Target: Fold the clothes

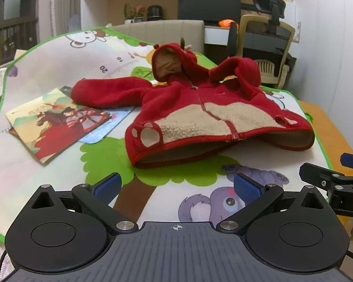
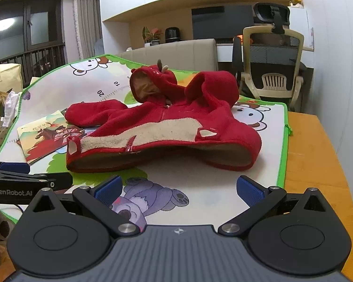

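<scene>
A red fleece hoodie (image 1: 200, 108) lies front-up at the centre of both frames, on a cartoon-printed mat (image 1: 58, 54) that covers the wooden counter (image 2: 317, 152). Its zip is closed, a cream panel runs across the chest, and the hood (image 1: 174, 61) stands up at the far end with its tan lining showing. One sleeve (image 1: 106, 92) stretches out flat toward the left of the frame; the other sleeve (image 1: 240, 75) is bunched up in a hump at the upper right of the garment. The hem nearest the cameras gapes open slightly.

To the left of the hoodie, a picture book (image 1: 56, 122) rests on the mat, with the flat sleeve just beside its far corner.

The left gripper (image 1: 176, 185) hovers low in the frame in front of the hem, jaws released and spread wide, holding nothing. The right gripper (image 2: 180, 188) sits likewise before the hem, jaws released and empty; in the left view it appears at the right edge.

An office chair (image 2: 273, 65) stands beyond the counter in the upper right.
</scene>
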The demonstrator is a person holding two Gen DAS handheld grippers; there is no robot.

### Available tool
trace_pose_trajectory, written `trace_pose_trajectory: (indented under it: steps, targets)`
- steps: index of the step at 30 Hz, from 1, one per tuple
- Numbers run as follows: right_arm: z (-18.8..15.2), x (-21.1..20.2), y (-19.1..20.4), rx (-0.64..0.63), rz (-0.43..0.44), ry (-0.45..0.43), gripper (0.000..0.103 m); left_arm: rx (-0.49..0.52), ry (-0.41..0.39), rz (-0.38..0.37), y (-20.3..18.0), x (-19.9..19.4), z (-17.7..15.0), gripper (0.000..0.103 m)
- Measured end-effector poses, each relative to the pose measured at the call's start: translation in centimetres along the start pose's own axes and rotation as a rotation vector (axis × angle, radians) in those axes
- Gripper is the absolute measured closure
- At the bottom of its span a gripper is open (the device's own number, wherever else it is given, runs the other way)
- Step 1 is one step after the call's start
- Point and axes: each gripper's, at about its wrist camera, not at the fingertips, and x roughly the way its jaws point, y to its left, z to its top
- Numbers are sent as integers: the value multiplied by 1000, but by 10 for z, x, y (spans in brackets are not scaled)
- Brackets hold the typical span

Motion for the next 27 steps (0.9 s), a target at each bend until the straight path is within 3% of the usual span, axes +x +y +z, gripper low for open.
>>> trace_pose_trajectory:
  steps: [27]
  targets:
    - [0,6,9,-46,-2,20,0,-13,12,-3,0,2,0,0]
